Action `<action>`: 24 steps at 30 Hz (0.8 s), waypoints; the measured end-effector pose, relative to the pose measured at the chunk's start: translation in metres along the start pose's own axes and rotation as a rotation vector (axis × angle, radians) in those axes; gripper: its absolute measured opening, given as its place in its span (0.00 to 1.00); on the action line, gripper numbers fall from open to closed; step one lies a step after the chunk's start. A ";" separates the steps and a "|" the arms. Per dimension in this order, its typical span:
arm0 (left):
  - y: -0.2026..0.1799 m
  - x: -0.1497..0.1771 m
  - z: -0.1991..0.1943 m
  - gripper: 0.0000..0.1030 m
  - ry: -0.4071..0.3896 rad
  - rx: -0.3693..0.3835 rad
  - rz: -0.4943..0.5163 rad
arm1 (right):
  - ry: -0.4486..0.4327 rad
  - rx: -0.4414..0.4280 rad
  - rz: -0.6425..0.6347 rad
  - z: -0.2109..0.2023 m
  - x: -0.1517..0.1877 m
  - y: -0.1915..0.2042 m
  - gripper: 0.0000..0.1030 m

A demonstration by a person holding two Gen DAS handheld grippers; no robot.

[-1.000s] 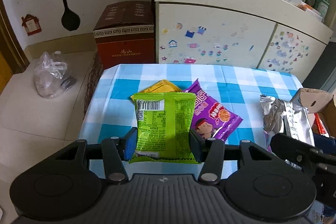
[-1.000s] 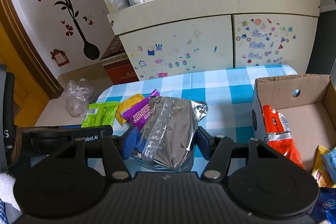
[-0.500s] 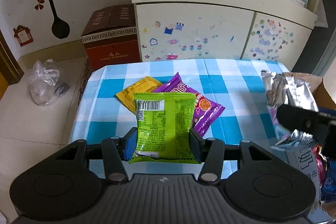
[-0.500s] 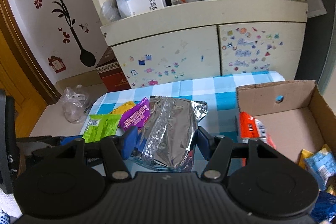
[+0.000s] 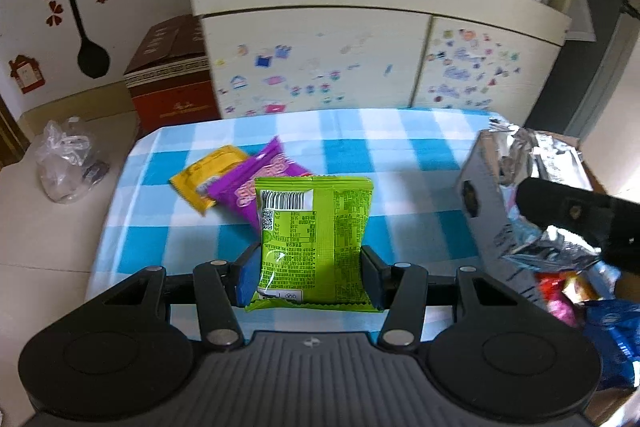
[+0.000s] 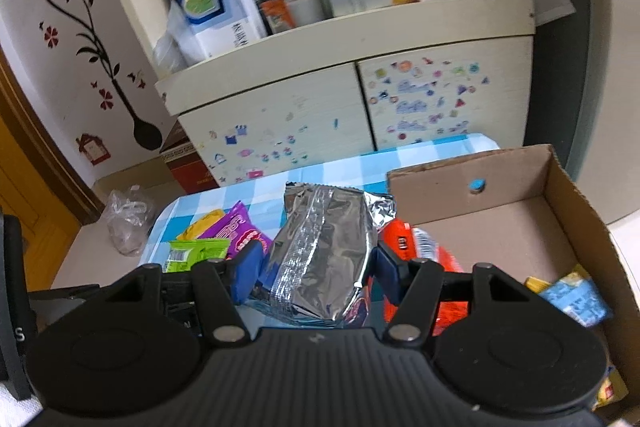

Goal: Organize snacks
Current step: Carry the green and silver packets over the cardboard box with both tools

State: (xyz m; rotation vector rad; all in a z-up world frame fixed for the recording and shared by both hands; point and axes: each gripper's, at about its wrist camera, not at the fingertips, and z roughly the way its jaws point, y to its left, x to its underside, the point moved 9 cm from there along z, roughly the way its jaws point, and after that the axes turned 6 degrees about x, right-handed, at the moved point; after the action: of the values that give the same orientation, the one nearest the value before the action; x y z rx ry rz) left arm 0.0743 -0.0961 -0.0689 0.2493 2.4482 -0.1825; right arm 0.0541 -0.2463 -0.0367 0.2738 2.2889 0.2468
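Snacks are held in both grippers at once. A flat green plastic snack packet [image 5: 314, 239] is clamped by its lower sides between the fingers of the left gripper [image 5: 308, 273], printed back facing the camera, and is carried above the table covered with a blue-and-white checked cloth [image 5: 400, 155]. A crinkled silver foil snack bag [image 6: 320, 251] is gripped across its lower half by the fingers of the right gripper [image 6: 314, 273], which are set fairly wide around its bulk.

Progress is judged to be partial. Several packets already lie in the open brown cardboard box [image 6: 520, 179] at the right side of the table: an orange-red packet [image 6: 404, 239] against the near-left wall and a light-blue and yellow packet [image 6: 572, 297] toward the right. Two packets are left on the cloth, a yellow flat packet [image 5: 208, 175] and a purple flat packet [image 5: 260, 183] overlapping it. With the two held items, four pieces are judged still to be boxed.

Room for movement looks generous. The box floor is largely bare toward its far wall, and its top is fully open, so the silver bag could be lowered in without crowding. The box's near-left wall stands between the left gripper and the inside, so the green packet would have to be lifted over that rim. The table's left edge is near the remaining packets.
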 end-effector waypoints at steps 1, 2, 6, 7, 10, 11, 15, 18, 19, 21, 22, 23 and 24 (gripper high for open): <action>-0.006 -0.001 -0.002 0.55 -0.002 0.006 0.002 | -0.003 0.000 0.005 -0.002 -0.001 -0.003 0.59; -0.011 -0.002 -0.003 0.55 -0.005 0.010 0.005 | -0.006 0.000 0.012 -0.004 -0.002 -0.007 0.59; -0.029 -0.006 -0.010 0.55 -0.013 0.022 0.020 | -0.019 -0.002 0.039 -0.014 -0.005 -0.019 0.59; -0.033 -0.006 -0.011 0.55 -0.013 0.024 0.022 | -0.021 -0.003 0.045 -0.016 -0.006 -0.022 0.59; -0.044 -0.007 -0.015 0.55 -0.011 0.040 0.019 | -0.030 -0.002 0.075 -0.023 -0.010 -0.034 0.59; -0.048 -0.008 -0.016 0.55 -0.012 0.045 0.020 | -0.034 0.000 0.087 -0.026 -0.011 -0.038 0.59; -0.067 -0.010 -0.021 0.55 -0.016 0.074 0.025 | -0.062 0.018 0.151 -0.041 -0.018 -0.063 0.59; -0.083 -0.012 -0.025 0.55 -0.020 0.098 0.030 | -0.080 0.031 0.200 -0.052 -0.021 -0.083 0.59; -0.088 -0.013 -0.026 0.55 -0.021 0.104 0.034 | -0.084 0.035 0.220 -0.056 -0.021 -0.090 0.59; -0.100 -0.013 -0.028 0.55 -0.024 0.117 0.044 | -0.089 0.048 0.259 -0.061 -0.021 -0.104 0.59; -0.105 -0.014 -0.028 0.55 -0.025 0.124 0.048 | -0.092 0.054 0.276 -0.063 -0.021 -0.110 0.59; -0.111 -0.013 -0.029 0.55 -0.024 0.132 0.052 | -0.095 0.059 0.293 -0.065 -0.021 -0.116 0.59; -0.116 -0.013 -0.029 0.55 -0.023 0.140 0.053 | -0.099 0.063 0.310 -0.066 -0.022 -0.121 0.59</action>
State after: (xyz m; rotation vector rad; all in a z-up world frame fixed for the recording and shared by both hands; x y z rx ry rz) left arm 0.0410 -0.2051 -0.0303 0.3708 2.4056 -0.3322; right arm 0.0050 -0.3742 -0.0096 0.6614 2.1530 0.3111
